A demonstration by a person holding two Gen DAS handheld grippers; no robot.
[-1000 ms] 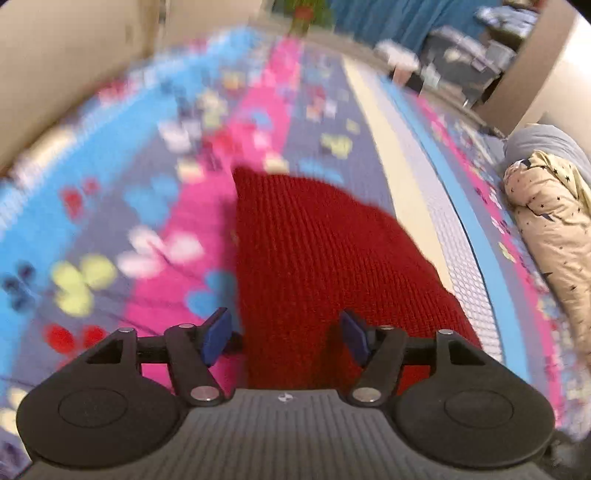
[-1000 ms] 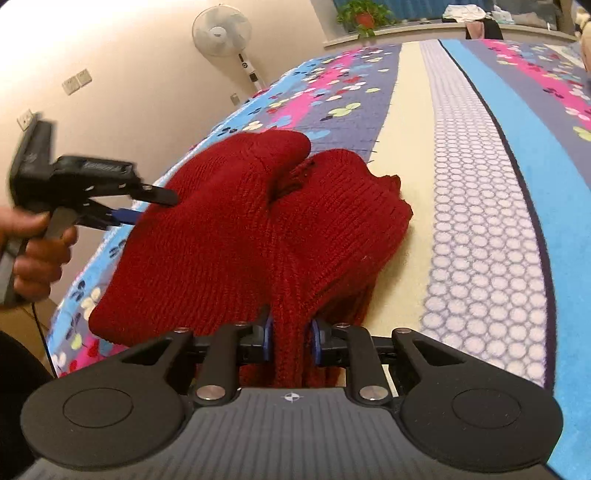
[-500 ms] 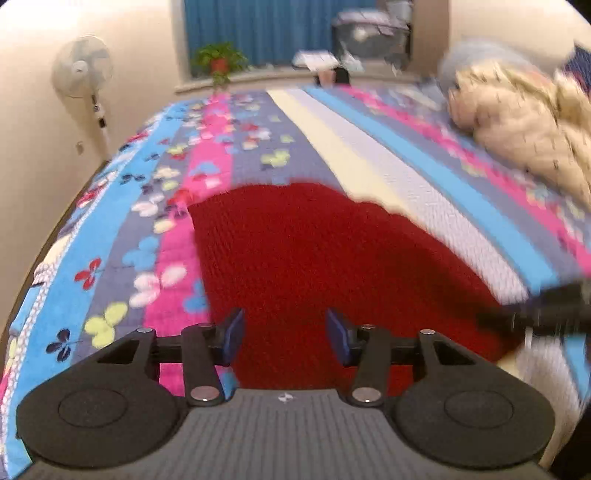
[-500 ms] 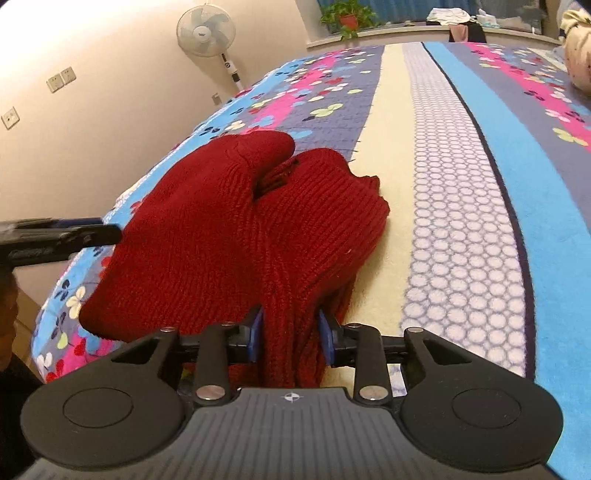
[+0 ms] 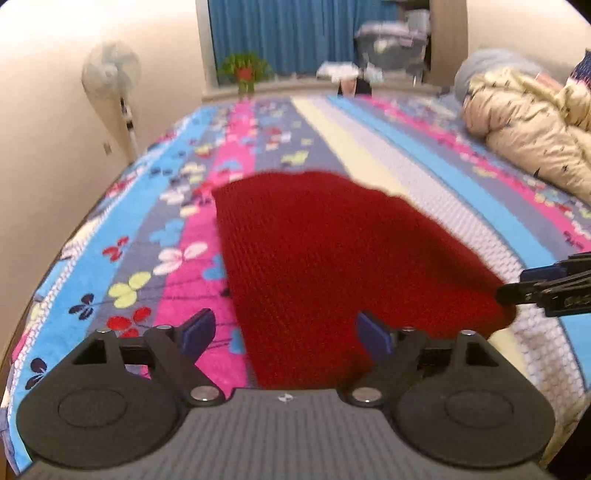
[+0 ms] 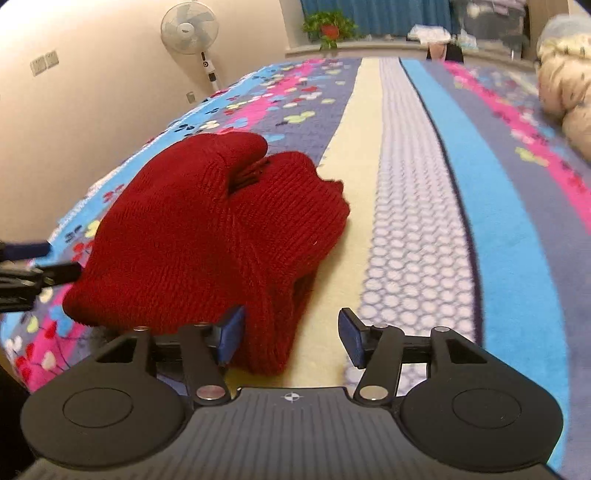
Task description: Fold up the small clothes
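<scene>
A dark red knitted garment [image 5: 325,251] lies folded on the striped butterfly bedspread [image 5: 166,236]. It also shows in the right wrist view [image 6: 207,236], bunched in thick layers. My left gripper [image 5: 284,332] is open and empty just above the garment's near edge. My right gripper [image 6: 290,338] is open, with the garment's near fold lying between its jaws, against the left one. The right gripper's fingers [image 5: 546,284] show at the garment's right corner in the left wrist view. The left gripper's fingers [image 6: 33,266] show at the garment's left edge in the right wrist view.
A cream patterned duvet [image 5: 532,133] is heaped at the bed's right side. A standing fan [image 6: 188,26] is by the left wall. A potted plant [image 6: 328,27] and boxes stand beyond the far end of the bed. The bed's left edge drops off near the wall.
My right gripper has opened and let go of the red garment's fold. My left gripper has opened wider and tilted up from the garment, bringing the room into view.
</scene>
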